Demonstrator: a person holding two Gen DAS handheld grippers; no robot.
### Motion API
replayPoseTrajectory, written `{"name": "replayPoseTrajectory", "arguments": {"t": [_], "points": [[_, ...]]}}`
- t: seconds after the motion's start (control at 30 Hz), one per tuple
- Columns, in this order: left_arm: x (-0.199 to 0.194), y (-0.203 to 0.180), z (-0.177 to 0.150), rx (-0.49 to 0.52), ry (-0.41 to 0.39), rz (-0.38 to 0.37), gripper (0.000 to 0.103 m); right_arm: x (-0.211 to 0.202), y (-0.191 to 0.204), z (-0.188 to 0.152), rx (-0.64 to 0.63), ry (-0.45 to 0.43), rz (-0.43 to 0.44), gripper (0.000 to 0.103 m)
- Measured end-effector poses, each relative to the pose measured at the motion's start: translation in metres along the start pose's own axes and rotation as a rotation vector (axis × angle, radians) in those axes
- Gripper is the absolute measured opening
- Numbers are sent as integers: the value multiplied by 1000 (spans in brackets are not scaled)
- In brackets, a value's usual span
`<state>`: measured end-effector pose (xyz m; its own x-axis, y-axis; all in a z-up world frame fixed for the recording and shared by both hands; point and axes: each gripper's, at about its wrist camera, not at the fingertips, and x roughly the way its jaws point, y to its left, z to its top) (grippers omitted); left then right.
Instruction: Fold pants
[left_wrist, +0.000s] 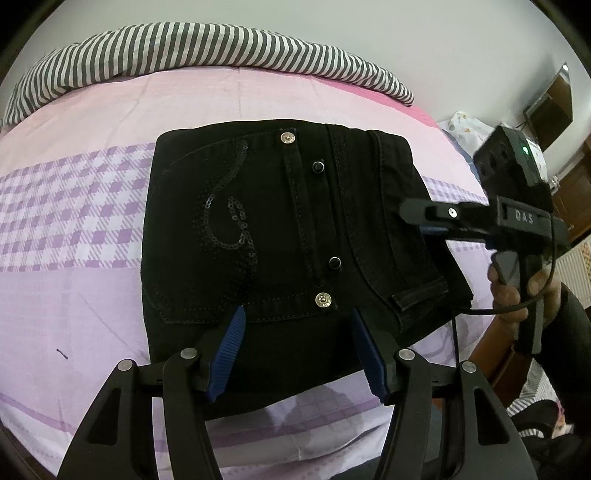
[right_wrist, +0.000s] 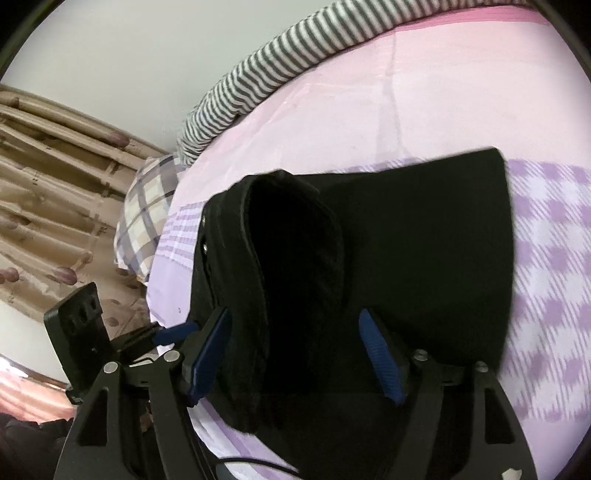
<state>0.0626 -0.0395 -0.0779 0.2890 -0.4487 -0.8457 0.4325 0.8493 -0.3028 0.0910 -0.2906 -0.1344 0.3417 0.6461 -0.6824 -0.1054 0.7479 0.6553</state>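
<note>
The black pants (left_wrist: 280, 229) lie folded compactly on the bed (left_wrist: 92, 206), seemingly near done; left tongs (left_wrist: 299, 350) and right tongs (right_wrist: 295, 354) gape wide beside them, holding nothing.

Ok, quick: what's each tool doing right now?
Left tool: open, empty, over the folded black denim pants.
Right tool: open, straddling the pants' waistband edge, not clamped.

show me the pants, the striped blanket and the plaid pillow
pants (left_wrist: 280, 229), left wrist view, on the back pocket panel
striped blanket (left_wrist: 207, 48), left wrist view, on its bunched middle
plaid pillow (right_wrist: 147, 210), right wrist view, on its checked face
</note>
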Motion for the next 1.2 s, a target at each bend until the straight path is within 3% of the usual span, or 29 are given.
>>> {"name": "replayPoseTrajectory", "arguments": {"t": [0.3, 0.5, 0.6, 0.63, 0.67, 0.73, 1.0, 1.2], "points": [[2, 1, 0, -6, -2, 7, 60, 16, 3, 12, -11, 1, 90, 71], [2, 1, 0, -10, -2, 11, 60, 28, 14, 1, -65, 115, 144, 59], [2, 2, 0, -16, -2, 10, 61, 30, 13, 3, -44, 116, 148, 54], [2, 2, 0, -17, -2, 11, 61, 31, 10, 5, -16, 107, 155, 48], [2, 2, 0, -17, -2, 12, 61, 32, 8, 6, -1, 99, 152, 41], [3, 1, 0, -14, -2, 17, 61, 37, 7, 7, 20, 81, 146, 36], [5, 3, 2, -29, -2, 10, 63, 38, 8, 4, 62, 55, 118, 35], [-9, 18, 3, -93, -35, -48, 63, 30, 20, -1, 79, 13, 54, 21]]}}
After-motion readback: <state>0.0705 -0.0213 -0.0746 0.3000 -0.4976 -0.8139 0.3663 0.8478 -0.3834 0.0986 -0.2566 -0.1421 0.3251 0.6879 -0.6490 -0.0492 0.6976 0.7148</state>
